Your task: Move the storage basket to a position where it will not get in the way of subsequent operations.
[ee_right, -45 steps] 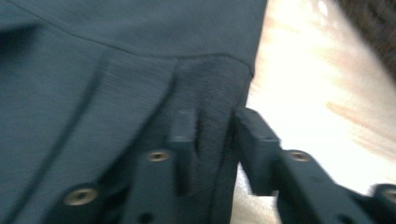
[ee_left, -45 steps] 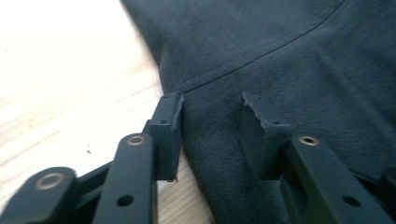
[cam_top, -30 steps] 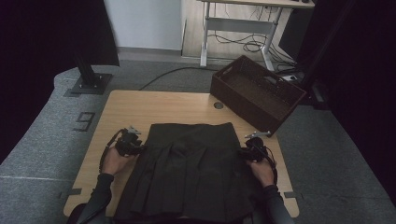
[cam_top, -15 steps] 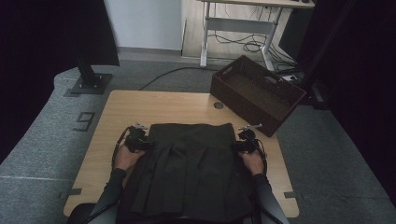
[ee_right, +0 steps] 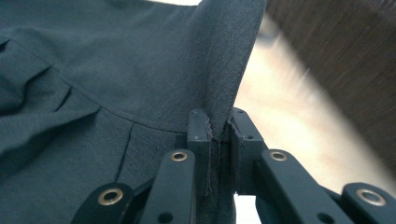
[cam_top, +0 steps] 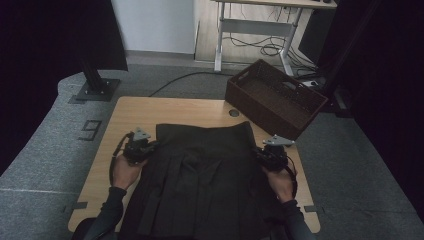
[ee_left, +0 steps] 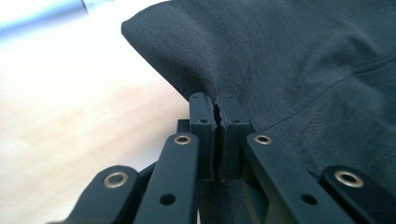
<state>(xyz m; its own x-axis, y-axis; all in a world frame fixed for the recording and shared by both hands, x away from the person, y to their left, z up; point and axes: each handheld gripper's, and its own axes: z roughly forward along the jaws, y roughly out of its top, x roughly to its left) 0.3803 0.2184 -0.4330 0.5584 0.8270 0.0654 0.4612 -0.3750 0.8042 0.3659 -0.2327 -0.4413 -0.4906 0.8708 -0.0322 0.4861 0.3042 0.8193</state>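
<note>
The high view is looking dim and grainy — the room's edges are sinking into black, while the wooden table [cam_top: 165, 112] is catching soft light from above. The dark garment [cam_top: 205, 180] is swallowing detail, its folds barely reading. In the left gripper view the tabletop is glaring almost white, blown out at the upper left. In the right gripper view the brown basket [ee_right: 336, 60] is smearing with blur — the near cloth is staying sharp.

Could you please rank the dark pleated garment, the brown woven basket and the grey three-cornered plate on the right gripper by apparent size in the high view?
1. Dark pleated garment, largest.
2. Brown woven basket, which stands farther from the camera.
3. Grey three-cornered plate on the right gripper, smallest.
</note>
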